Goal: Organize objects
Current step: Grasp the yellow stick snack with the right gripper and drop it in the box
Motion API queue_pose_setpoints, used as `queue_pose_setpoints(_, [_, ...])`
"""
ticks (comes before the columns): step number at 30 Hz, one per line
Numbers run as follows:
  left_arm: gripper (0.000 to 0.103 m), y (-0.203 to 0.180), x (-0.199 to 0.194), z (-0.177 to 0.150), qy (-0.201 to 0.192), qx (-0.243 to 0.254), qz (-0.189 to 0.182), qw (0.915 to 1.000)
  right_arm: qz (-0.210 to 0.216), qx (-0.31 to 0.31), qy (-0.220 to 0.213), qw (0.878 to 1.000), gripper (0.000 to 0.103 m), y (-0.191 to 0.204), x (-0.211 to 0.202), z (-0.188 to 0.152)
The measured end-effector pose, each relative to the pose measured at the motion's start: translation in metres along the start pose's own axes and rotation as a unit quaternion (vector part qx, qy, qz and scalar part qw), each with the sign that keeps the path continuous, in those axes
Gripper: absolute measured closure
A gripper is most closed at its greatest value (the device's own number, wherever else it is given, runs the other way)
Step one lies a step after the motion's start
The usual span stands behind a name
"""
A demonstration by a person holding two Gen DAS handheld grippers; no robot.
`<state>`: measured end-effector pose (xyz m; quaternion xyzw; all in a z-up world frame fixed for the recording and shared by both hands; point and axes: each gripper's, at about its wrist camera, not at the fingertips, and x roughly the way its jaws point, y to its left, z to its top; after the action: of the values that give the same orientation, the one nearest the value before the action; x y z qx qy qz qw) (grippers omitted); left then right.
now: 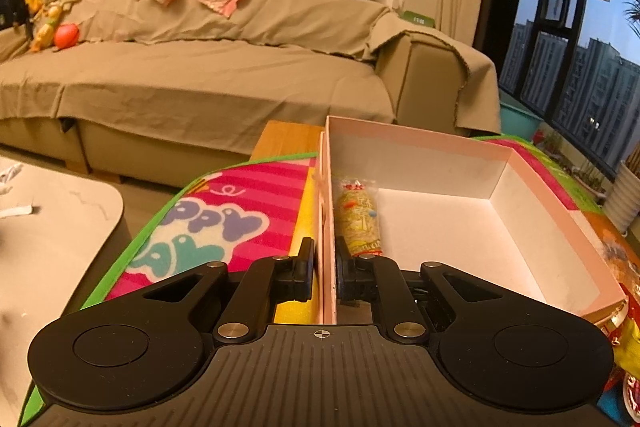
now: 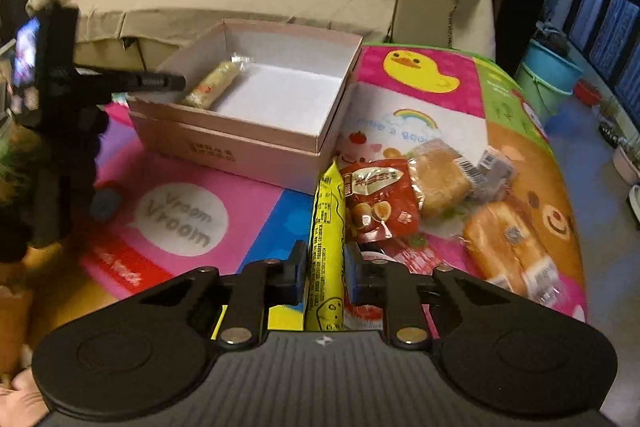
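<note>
**Both grippers clamped: one on the box wall, one on a yellow snack**

Your left gripper [image 1: 325, 267] is closed on the near wall of the pink box [image 1: 472, 147], one pad outside and one inside. In the box, a clear-wrapped snack roll [image 1: 357, 217] lies along that same wall; its red print is too small to read.

Your right gripper [image 2: 325, 269] is closed on a long yellow snack packet [image 2: 327, 227] with dense black print that cannot be read and a small cartoon face near its lower end.

Just beside it on the play mat [image 2: 192, 211] lie a red snack bag [image 2: 378, 203], a wrapped square cake [image 2: 440, 179] and a wrapped bread loaf [image 2: 508, 243]. The mat reads "Vroom Vroom" in a white bubble. The box's front carries small printing you cannot make out. The mat covers the surface in front of a covered sofa [image 1: 200, 75].
</note>
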<state>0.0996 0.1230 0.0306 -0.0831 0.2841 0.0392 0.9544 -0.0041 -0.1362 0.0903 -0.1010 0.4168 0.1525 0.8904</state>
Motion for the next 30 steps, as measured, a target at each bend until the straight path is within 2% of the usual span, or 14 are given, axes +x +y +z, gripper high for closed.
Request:
queue_pose_setpoints(5, [0.091,0.002,0.0,0.0,0.001,-0.005,-0.005,1.0,0.03,0.026,-0.033,0.999,0.085,0.001,-0.04,0.021])
queue_pose_setpoints(11, [0.091,0.003,0.002,-0.001,0.005,-0.007,-0.007,0.9999,0.067,0.023,-0.101,0.992,0.085,0.014,-0.058,0.077])
queue_pose_setpoints(16, [0.091,0.004,0.003,-0.001,0.008,-0.01,-0.009,0.9999,0.094,0.042,-0.102,0.989,0.085,0.025,-0.01,0.129])
queue_pose_setpoints(20, [0.091,0.006,0.003,-0.001,0.009,-0.013,-0.011,0.9998,0.088,0.055,-0.083,0.991,0.085,0.038,0.051,0.154])
queue_pose_setpoints(25, [0.091,0.006,0.003,-0.001,0.008,-0.011,-0.01,0.9999,0.084,0.077,-0.074,0.991,0.084,0.048,0.108,0.162])
queue_pose_setpoints(28, [0.091,0.006,0.003,-0.001,0.009,-0.011,-0.01,0.9998,0.133,0.106,-0.044,0.984,0.083,0.045,0.13,0.16])
queue_pose_setpoints(30, [0.091,0.005,0.004,-0.002,0.01,-0.009,-0.008,0.9999,0.156,0.113,-0.041,0.98,0.083,0.042,0.13,0.155])
